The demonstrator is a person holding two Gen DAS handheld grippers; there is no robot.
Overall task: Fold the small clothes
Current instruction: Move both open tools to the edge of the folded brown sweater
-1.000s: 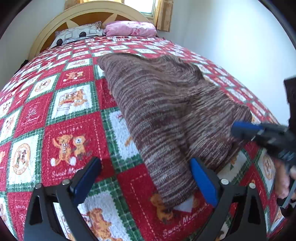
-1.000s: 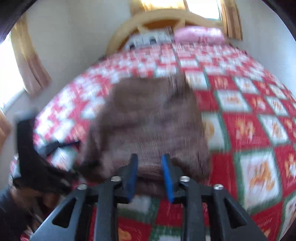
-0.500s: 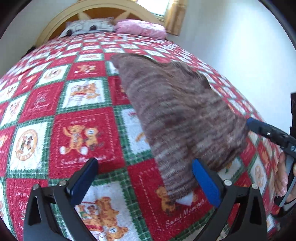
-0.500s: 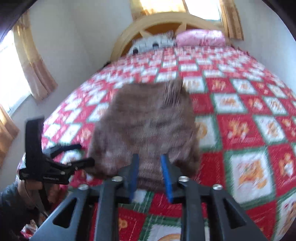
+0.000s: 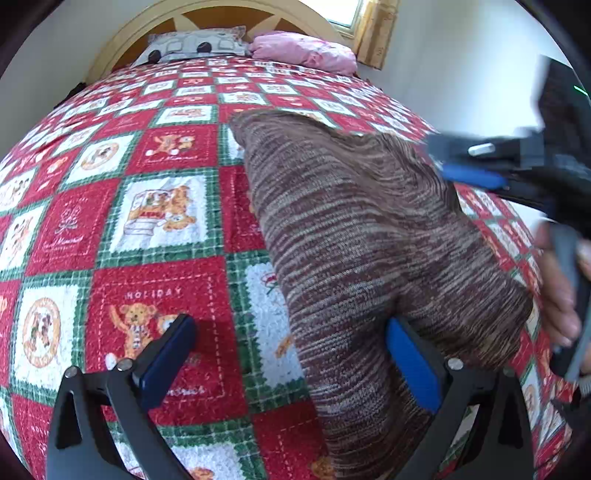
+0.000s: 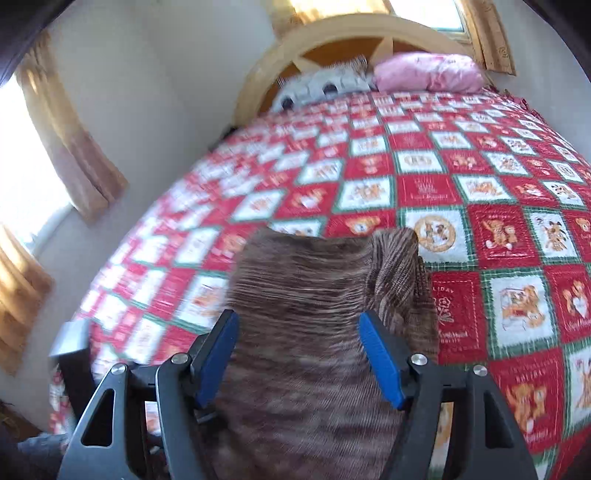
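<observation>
Right gripper (image 6: 297, 354): blue-padded jaws spread, having just been opening; nothing pinched, the pads standing clear of the cloth seen between and beyond them. In the left wrist view it appears blurred at the right, above the garment's right side, with the hand (image 5: 561, 295) that carries it.

Left gripper (image 5: 291, 362): jaws wide apart, holding nothing; left pad over bare quilt, right pad beside the garment's near fold.

Brown knit garment (image 5: 354, 236): striped, marled brown and cream, lying folded on the quilt near the foot edge of the bed, running lengthwise towards the headboard; near end bunched thick, far edge uneven with one raised corner.

Quilt (image 5: 155, 295): red, white and green patchwork with teddy-bear panels, covering the whole bed.

Grey patterned pillow (image 5: 195, 44) and pink pillow (image 5: 303, 50): side by side at the head edge.

Headboard (image 6: 332, 33): arched, pale wood, behind the pillows.

Curtains (image 6: 70, 133): tan, at the window on the left wall.
</observation>
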